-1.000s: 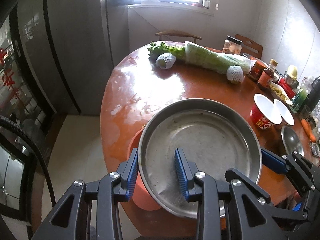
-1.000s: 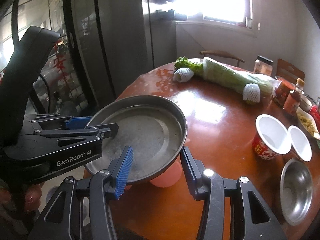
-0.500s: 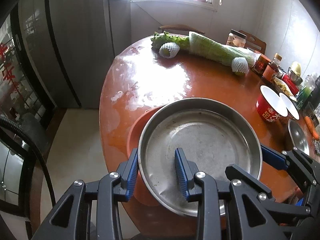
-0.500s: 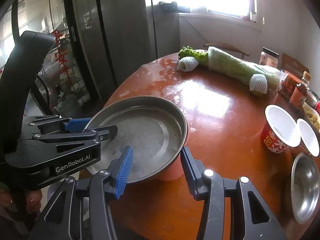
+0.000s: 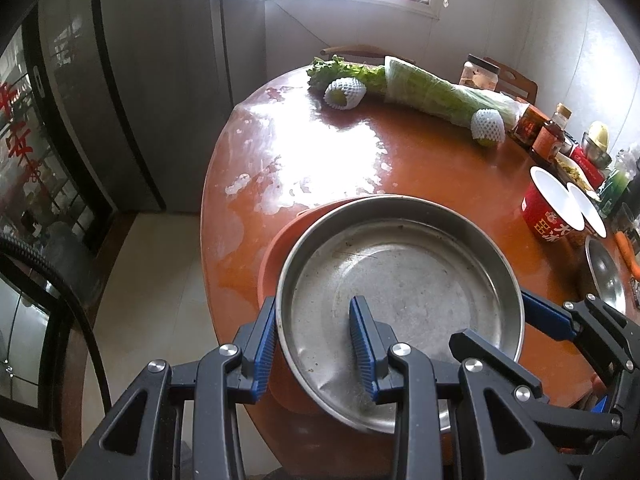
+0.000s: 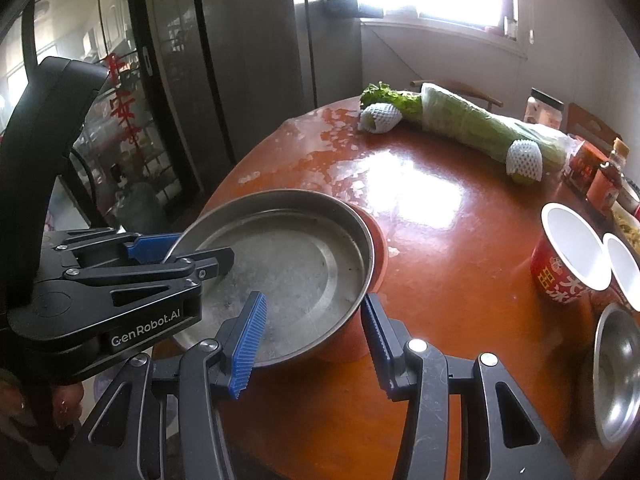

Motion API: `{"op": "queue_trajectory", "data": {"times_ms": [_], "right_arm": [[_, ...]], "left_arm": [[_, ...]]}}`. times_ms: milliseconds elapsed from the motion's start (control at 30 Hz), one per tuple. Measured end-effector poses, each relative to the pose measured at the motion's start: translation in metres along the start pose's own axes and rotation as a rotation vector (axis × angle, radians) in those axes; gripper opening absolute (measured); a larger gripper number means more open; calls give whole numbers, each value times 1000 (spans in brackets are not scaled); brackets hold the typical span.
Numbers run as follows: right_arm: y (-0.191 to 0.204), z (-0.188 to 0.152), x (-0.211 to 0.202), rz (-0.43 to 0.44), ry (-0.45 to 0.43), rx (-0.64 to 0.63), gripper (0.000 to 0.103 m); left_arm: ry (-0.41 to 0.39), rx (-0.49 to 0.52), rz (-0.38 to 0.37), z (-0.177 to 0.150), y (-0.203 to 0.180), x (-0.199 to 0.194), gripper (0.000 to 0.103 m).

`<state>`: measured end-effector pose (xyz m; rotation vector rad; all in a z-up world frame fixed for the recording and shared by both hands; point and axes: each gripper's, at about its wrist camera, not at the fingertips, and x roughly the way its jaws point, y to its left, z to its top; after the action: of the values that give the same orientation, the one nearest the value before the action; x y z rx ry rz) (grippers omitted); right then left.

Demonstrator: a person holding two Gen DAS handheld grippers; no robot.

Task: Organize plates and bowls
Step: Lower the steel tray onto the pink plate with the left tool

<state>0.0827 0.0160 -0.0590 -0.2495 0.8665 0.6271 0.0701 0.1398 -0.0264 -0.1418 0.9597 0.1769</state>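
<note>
Straddling the rim of the steel pan (image 5: 404, 280) from two sides, both grippers sit at the near edge of the round tabletop (image 5: 352, 152).

The left gripper (image 5: 314, 354) has its blue-padded fingers (image 5: 362, 344) spread either side of the pan's wall, one outside and one inside; whether the pads press the metal cannot be told. In the right wrist view the right gripper (image 6: 310, 338) is likewise spread, one finger over the pan floor and the other outside the rim. The pan rests tilted on an orange bowl (image 6: 376, 248), which shows beyond its far edge. Two red paper cups (image 6: 568, 256) and a small steel bowl (image 6: 618, 368) stand well apart at the right, with wrapped greens (image 5: 436, 94) at the far side.
</note>
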Motion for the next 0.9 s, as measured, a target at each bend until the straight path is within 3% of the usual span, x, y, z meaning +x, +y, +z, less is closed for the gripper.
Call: {"op": "queue_trajectory", "data": {"times_ms": [900], "right_arm": [[0, -3, 7, -27, 10, -9, 52]], "left_arm": [[4, 8, -12, 2, -1, 8, 37]]}}
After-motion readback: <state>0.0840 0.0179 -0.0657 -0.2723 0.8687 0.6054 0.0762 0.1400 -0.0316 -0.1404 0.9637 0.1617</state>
